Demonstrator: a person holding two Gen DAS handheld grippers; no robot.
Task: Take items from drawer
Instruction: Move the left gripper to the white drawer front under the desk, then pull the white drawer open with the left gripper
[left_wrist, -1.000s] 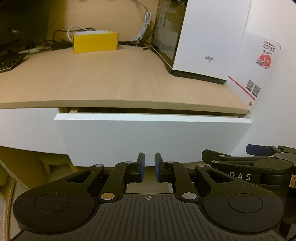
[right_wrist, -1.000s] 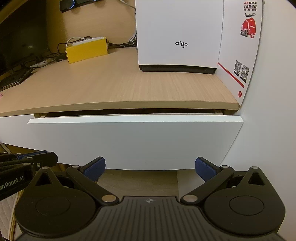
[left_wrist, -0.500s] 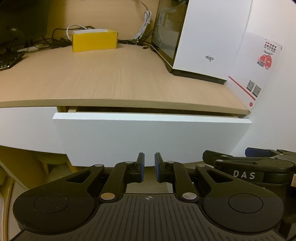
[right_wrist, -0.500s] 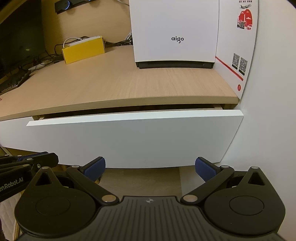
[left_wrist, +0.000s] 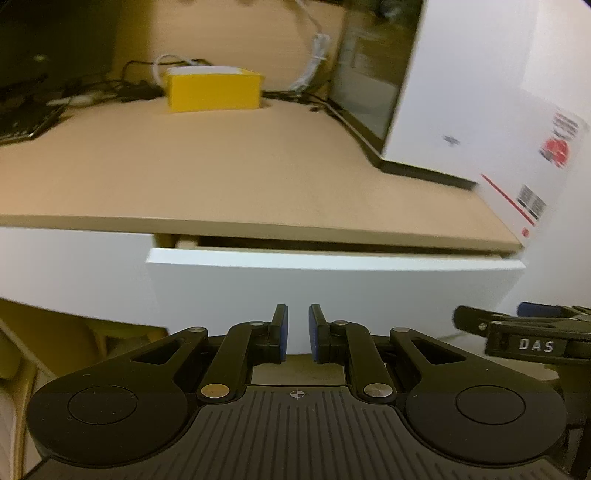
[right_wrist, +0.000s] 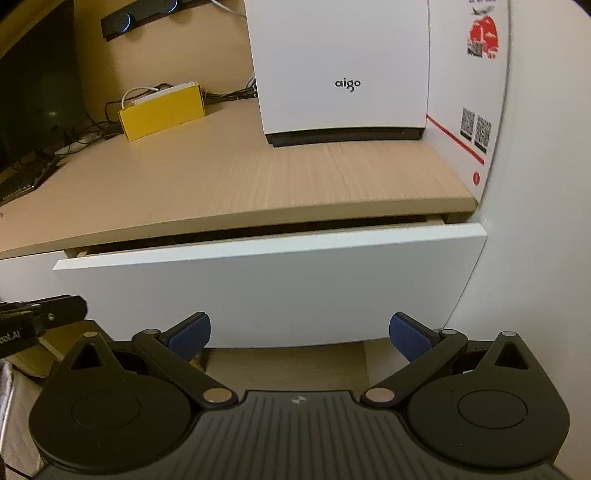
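Observation:
The white drawer front (left_wrist: 332, 284) sits under the wooden desktop (left_wrist: 221, 177), pulled out a little, with a dark slit above its top edge. What lies inside is hidden. My left gripper (left_wrist: 298, 326) hovers in front of the drawer's lower edge, its blue pads a narrow gap apart with nothing between them. In the right wrist view the same drawer front (right_wrist: 266, 288) fills the middle. My right gripper (right_wrist: 299, 332) stands wide open and empty before it. Each gripper shows at the edge of the other's view.
On the desktop stand a white computer case (right_wrist: 340, 66), a yellow box (right_wrist: 162, 109) with cables behind it, and a keyboard (left_wrist: 22, 125) at the far left. A white wall with a red-printed notice (right_wrist: 476, 92) closes the right side. Pale floor lies below the drawer.
The left gripper has slid to the left, so the drawer and desk now sit further right in its blurred view. The right gripper has hardly moved. Neither jaw opening has changed.

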